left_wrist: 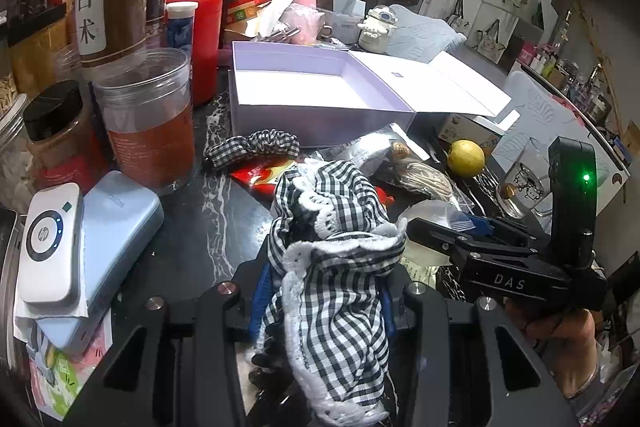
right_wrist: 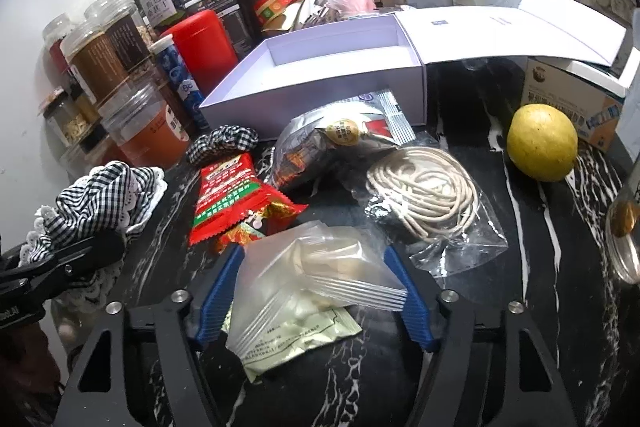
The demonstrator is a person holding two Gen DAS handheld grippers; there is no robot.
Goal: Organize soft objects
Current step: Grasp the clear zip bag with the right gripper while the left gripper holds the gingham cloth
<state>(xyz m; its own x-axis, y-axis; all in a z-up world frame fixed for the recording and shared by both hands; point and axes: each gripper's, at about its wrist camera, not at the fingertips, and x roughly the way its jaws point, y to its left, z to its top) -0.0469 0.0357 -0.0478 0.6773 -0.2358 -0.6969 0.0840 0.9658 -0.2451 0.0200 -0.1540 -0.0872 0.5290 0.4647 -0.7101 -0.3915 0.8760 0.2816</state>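
Note:
A black-and-white checked cloth with white lace trim (left_wrist: 332, 187) bunches up between the blue pads of my left gripper (left_wrist: 324, 291), which is shut on it; the same cloth (right_wrist: 100, 195) shows at the left edge of the right wrist view. My right gripper (right_wrist: 316, 279) straddles a clear zip bag (right_wrist: 316, 267) on the dark marble table, with both blue pads against the bag's side edges. A pale green packet (right_wrist: 304, 339) lies under the bag. A checked scrunchie (left_wrist: 256, 147) (right_wrist: 224, 143) rests before the open lilac box (left_wrist: 320, 123) (right_wrist: 312, 103), whose inside is bare.
Jars (right_wrist: 140, 131) and a red canister (right_wrist: 204, 47) crowd the left. A red snack packet (right_wrist: 228, 195), a foil pouch (right_wrist: 316, 147), bagged cord (right_wrist: 424, 195), a yellow fruit (right_wrist: 542, 143) and a glass (right_wrist: 624, 227) lie around. A power bank (left_wrist: 120, 227) sits near left.

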